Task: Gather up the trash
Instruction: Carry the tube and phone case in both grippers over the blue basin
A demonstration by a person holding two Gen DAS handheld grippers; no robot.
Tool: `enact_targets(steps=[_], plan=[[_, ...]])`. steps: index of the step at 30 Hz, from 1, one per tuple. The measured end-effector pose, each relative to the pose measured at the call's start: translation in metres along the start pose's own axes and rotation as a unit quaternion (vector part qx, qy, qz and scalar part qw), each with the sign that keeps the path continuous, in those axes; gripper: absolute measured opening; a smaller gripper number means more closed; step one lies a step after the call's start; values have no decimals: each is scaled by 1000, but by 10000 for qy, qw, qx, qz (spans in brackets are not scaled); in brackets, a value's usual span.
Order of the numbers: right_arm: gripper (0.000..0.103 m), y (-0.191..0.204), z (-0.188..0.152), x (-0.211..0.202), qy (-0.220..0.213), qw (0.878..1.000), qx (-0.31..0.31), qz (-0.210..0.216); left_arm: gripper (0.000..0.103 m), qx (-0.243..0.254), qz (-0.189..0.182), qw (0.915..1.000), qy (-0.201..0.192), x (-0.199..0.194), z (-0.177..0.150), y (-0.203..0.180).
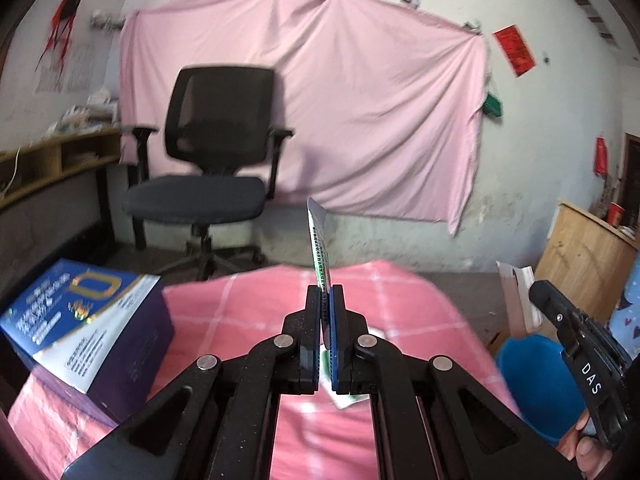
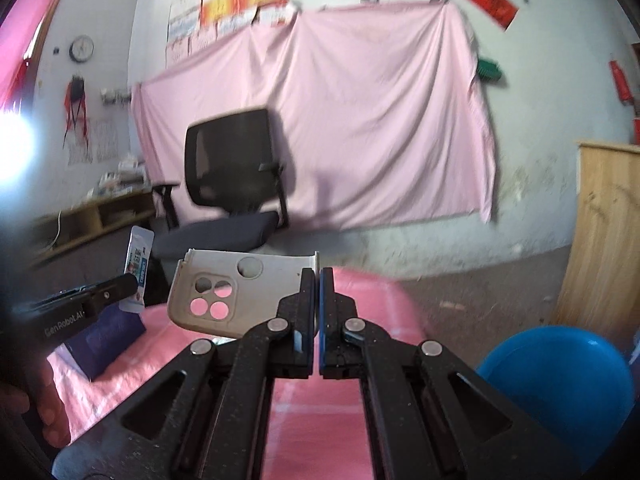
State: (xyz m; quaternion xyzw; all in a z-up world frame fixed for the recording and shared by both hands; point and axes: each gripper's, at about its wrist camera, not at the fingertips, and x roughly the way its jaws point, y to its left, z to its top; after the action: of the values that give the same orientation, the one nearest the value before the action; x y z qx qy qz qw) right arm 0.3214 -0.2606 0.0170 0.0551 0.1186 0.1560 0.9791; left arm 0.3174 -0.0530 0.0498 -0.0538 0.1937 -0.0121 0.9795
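Note:
My left gripper [image 1: 325,292] is shut on a thin white and green wrapper [image 1: 318,240] that stands edge-on above the pink checked table [image 1: 248,312]. The same wrapper [image 2: 138,264] shows in the right wrist view, held by the left gripper [image 2: 128,282]. My right gripper [image 2: 318,280] is shut on the edge of a white phone case [image 2: 256,288] with round camera holes, held above the table [image 2: 360,304]. A blue bin [image 2: 556,376] stands to the right of the table, also in the left wrist view [image 1: 536,380].
A blue and purple box [image 1: 88,320] sits on the table's left side. A black office chair [image 1: 212,152] stands behind the table before a pink sheet [image 1: 340,100]. A wooden cabinet [image 1: 584,256] is at right, a shelf desk [image 1: 52,160] at left.

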Motion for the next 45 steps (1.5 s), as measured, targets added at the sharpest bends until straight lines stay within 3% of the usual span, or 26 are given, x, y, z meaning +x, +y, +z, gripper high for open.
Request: enact_targets(steps=[8,18,22,29,37,45], plan=[[15,-39,15,-55,-649,9968,123,-454,2,611,-402,9965,-394,-22,15,-75],[15,-111,12,-115,-883,9861,367,-1359,2,1008,-1202,9864,-482,-30,10,-176],[15,-140,3,-127,-708,9812,521,-1720,2,1098,-1472,9824,-342,-23,-2,-211],[15,-184,-15,-127,-33,9710,977,-2182,2,1157,-1835,9762,93,-5,-31,-251],[15,-213,-31,-110,680,9616,1318,-2309,2,918,-2172,9674,923,34,-52,-269],[17,-228,-45,-94,1093,9553,1442,-2338,2,818,-2235,9597,1497,60,-65,-276]])
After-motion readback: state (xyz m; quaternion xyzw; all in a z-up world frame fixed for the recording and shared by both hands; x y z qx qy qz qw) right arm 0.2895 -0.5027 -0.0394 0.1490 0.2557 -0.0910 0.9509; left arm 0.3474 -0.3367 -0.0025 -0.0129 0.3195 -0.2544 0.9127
